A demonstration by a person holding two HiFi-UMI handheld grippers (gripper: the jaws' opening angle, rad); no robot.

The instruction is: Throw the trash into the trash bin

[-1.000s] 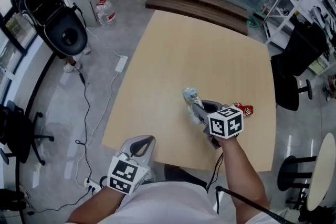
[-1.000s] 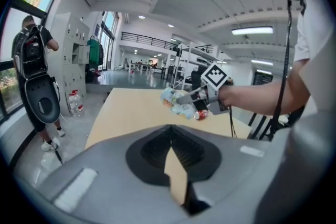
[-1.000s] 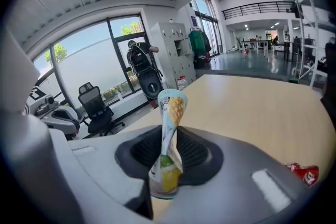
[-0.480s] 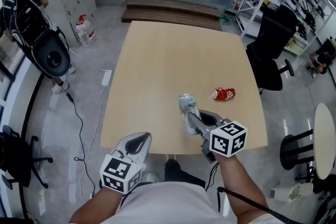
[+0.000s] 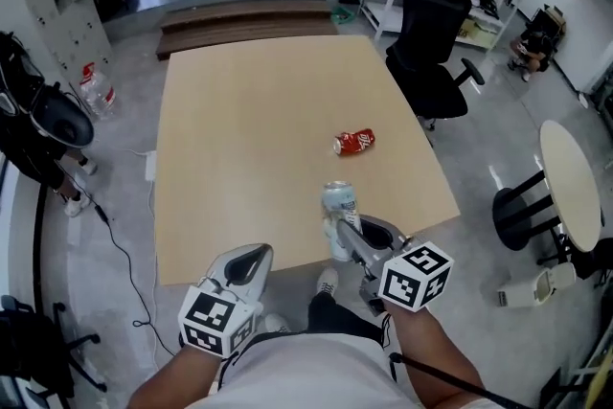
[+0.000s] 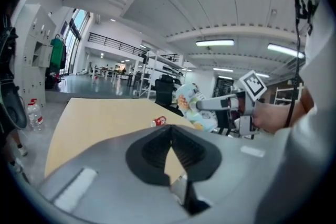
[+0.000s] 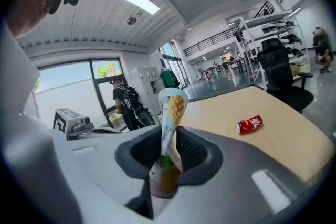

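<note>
My right gripper [image 5: 339, 231] is shut on a flattened pale-blue drink carton [image 5: 338, 206] with a yellow print, held upright over the table's near edge. In the right gripper view the carton [image 7: 171, 107] stands pinched between the pads of that gripper [image 7: 169, 140]. A crushed red can [image 5: 354, 142] lies on the wooden table [image 5: 239, 120], farther out and slightly right; it also shows as the red can [image 7: 249, 124] and, small, the can [image 6: 158, 121]. My left gripper [image 5: 255, 256] hangs near my body below the table's edge, its jaws [image 6: 170, 129] shut with nothing between them. No bin is in view.
A black office chair [image 5: 436, 24] stands at the table's far right corner, and a round white table [image 5: 573, 172] to the right. A water bottle [image 5: 99, 89] and a dark backpack [image 5: 43, 124] are on the floor left. A person [image 7: 123, 102] stands by the window.
My right gripper has lifted the carton and drawn it back from beside the can to the table's near edge. The view has swung right. The left gripper has risen a little.
</note>
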